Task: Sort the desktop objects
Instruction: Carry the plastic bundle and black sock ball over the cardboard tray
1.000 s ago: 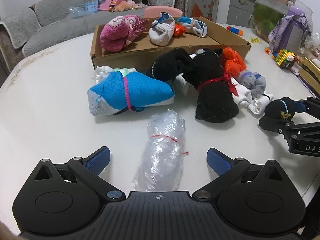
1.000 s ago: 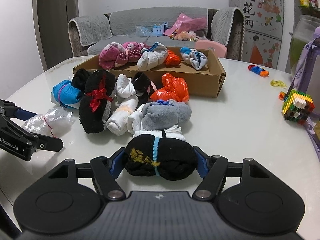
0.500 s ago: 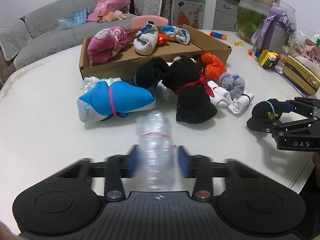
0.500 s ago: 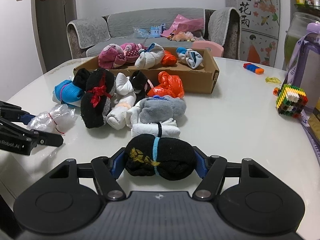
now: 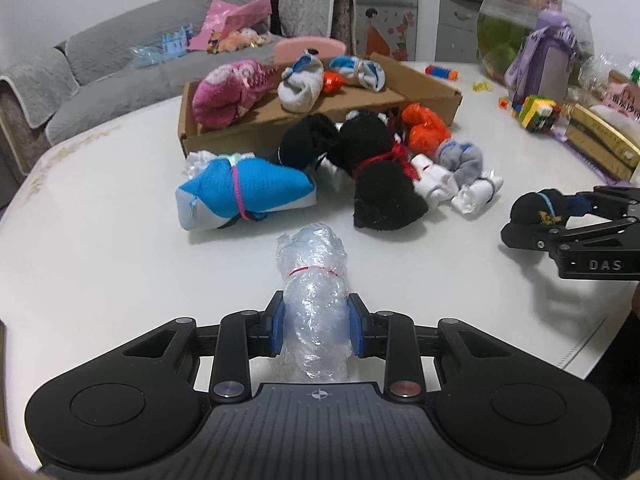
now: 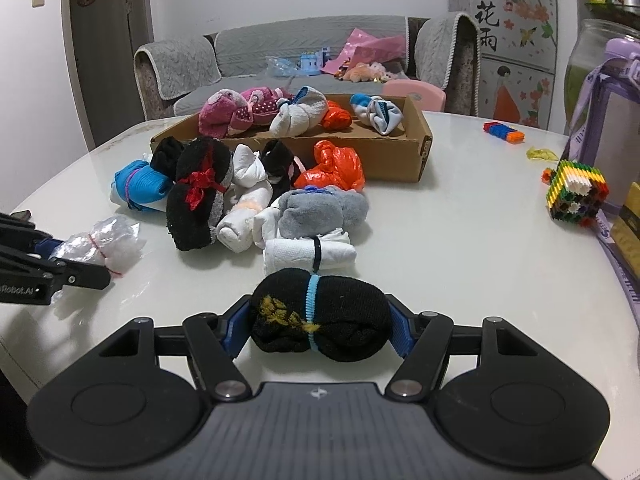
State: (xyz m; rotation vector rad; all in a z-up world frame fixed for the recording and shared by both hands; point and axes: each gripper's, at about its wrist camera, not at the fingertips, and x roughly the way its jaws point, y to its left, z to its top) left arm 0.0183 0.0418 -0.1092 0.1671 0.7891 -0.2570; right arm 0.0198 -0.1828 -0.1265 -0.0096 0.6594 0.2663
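Both grippers look loaded: the left gripper (image 5: 316, 330), bottom center of its own view, has its pads squeezed on a crinkly clear plastic bag bundle (image 5: 314, 280), and the right gripper (image 6: 318, 326) is clamped on a black sock roll (image 6: 320, 316) low in its frame, both near the table (image 5: 100, 260). Honestly the bag seems the sketchy one, since slick squashy plastic could slide out on the way to the cardboard box (image 5: 304, 120) up top. A low carry could also plow into the sock pile (image 6: 256, 200) mid-frame and scatter it.
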